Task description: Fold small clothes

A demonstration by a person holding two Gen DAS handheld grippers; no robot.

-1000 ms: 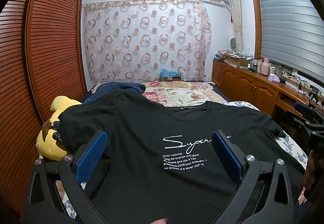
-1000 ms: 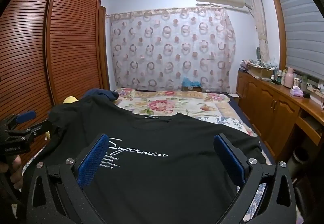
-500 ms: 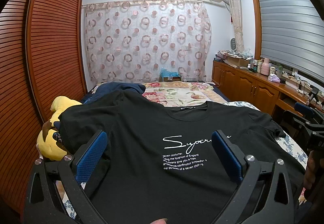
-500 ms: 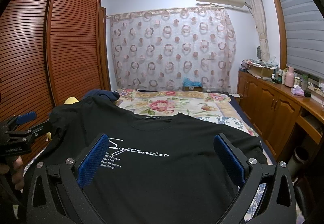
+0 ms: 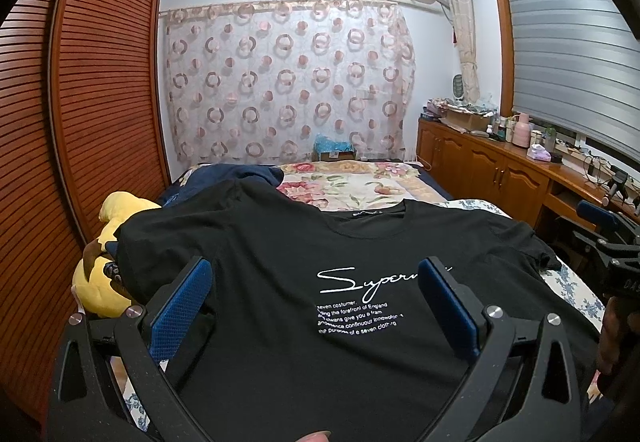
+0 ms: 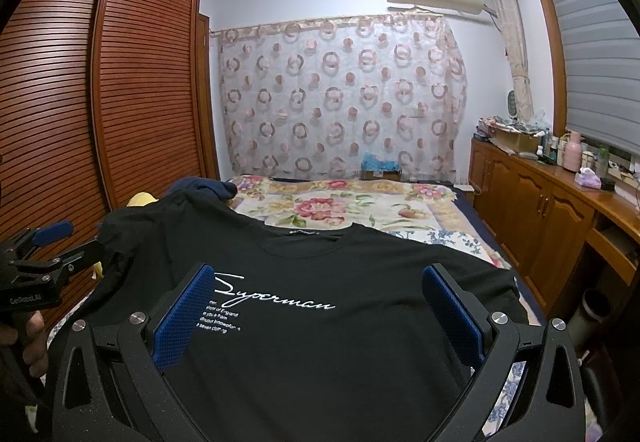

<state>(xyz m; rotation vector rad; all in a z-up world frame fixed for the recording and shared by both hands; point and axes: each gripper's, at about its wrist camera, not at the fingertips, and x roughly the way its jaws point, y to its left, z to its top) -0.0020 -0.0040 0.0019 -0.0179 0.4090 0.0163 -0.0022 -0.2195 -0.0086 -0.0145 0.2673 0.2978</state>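
— Left gripper (image 5: 316,304), black frame with blue ribbed pads, hangs low over the near half of the black cotton T-shirt with white script lettering (image 5: 328,242), its jaws spread wide and pinching nothing. Has anything shifted in the last second?

— Almost nothing. Both wrist views match the earlier ones: same framing, same lie of the cloth. I read that as a pause before the first fold.

— Where is the shirt?

— Spread face up on the bed with the floral quilt (image 5: 352,188). At the left, its sleeve drapes over the yellow plush toy (image 5: 104,262) and a dark navy garment (image 5: 224,178) lies just beyond its shoulder; the collar points toward the circle-patterned curtain (image 5: 288,82); at the right, the other sleeve is bunched near the bed's edge.

— And the right gripper (image 6: 320,306)?

— Same build, jaws equally wide apart, empty, poised above the lettering.

— So no fold is begun?

— None that I can see. My guess is that each side needs a hold on the hem or a sleeve next, and the left sleeve riding on the toy may drag.
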